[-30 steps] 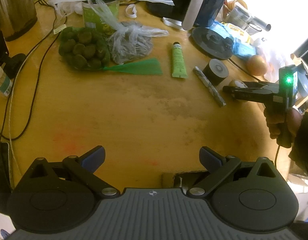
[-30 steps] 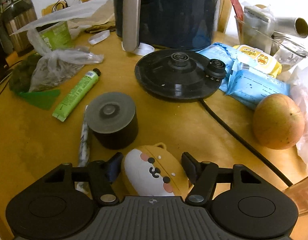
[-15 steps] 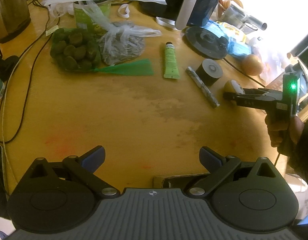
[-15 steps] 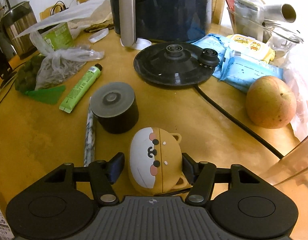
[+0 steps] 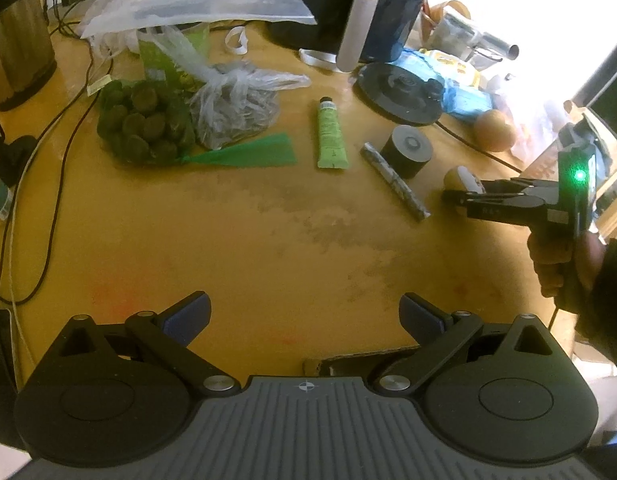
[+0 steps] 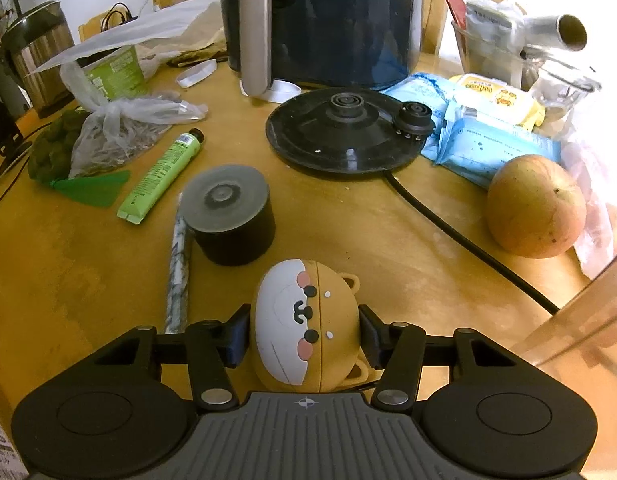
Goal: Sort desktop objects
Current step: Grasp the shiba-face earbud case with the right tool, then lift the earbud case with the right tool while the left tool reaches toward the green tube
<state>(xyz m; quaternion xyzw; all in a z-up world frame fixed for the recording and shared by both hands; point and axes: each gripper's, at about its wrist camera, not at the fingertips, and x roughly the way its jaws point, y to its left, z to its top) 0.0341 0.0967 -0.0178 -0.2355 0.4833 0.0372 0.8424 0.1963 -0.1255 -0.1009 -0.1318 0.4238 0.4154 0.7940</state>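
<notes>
My right gripper (image 6: 306, 334) is shut on a tan and white dog-face case (image 6: 308, 324), held at the right side of the wooden table (image 6: 88, 280); the case also shows in the left wrist view (image 5: 462, 180). Just beyond it stand a black cylinder (image 6: 230, 216), a marbled stick (image 6: 178, 264) and a green tube (image 6: 160, 176). My left gripper (image 5: 304, 314) is open and empty above the table's near edge. The right gripper (image 5: 460, 196) shows in the left wrist view at the right.
A black kettle base (image 6: 344, 132) with its cord, a dark appliance (image 6: 328, 20), blue wipe packs (image 6: 488, 140) and an apple (image 6: 536, 206) sit behind and to the right. A net of kiwis (image 5: 142, 124), plastic bags (image 5: 232, 108) and cables (image 5: 36, 184) lie at the left.
My right gripper has closed on the dog-face case, which has turned on its side, and has drawn back a little from the black cylinder. My left gripper stays open.
</notes>
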